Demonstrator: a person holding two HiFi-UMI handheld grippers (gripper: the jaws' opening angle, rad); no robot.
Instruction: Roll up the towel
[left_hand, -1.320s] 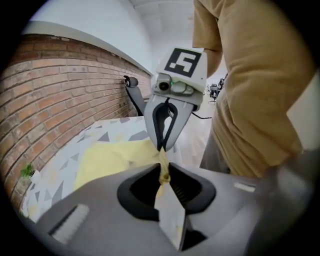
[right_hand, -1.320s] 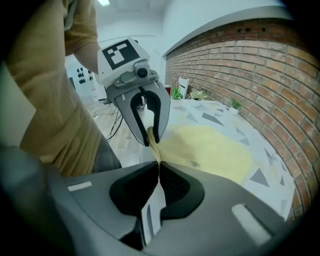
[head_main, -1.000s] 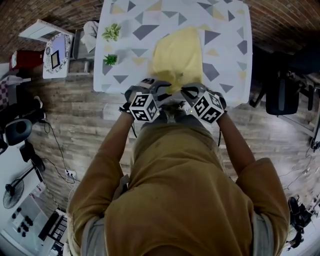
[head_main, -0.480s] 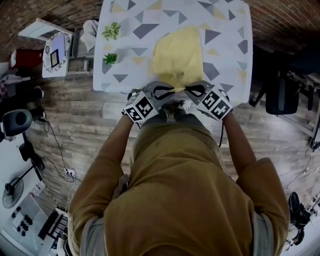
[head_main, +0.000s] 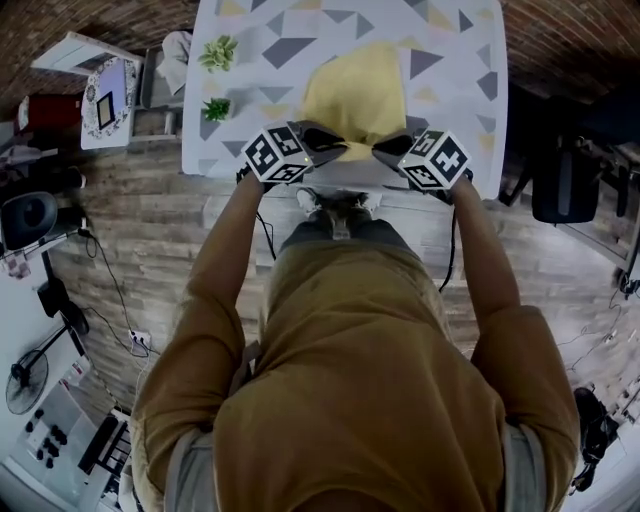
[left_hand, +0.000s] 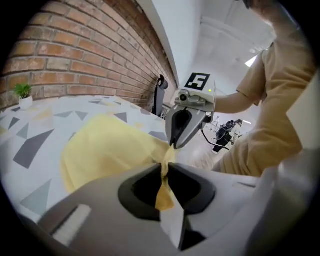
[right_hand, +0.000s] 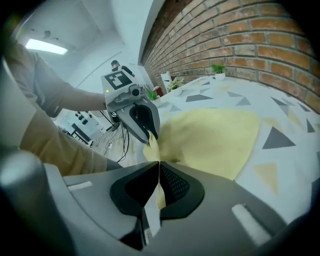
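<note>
Wood-plank flooring surrounds a white table (head_main: 460, 115) patterned with grey and yellow triangles, at the top of the head view. Two small potted plants (head_main: 218, 55) stand at its upper left.

The left gripper (head_main: 338, 150) is pinched tight on the near left corner of the yellow towel (head_main: 355, 90). Its jaws have just been closing, with the cloth between them. The towel lies spread at the table's centre, its near edge lifted. The right gripper (head_main: 380, 147) is clamped on the near right corner.

The cloth looks thin, light and limp, so it will likely sag and bunch between the two grips. It should not slip or break. The two near corners seem the right places to hold it, kept level so that the roll starts straight.

A second ago both grippers sat lower in the head view, at the table's near edge. Now they are further up and rolled.
</note>
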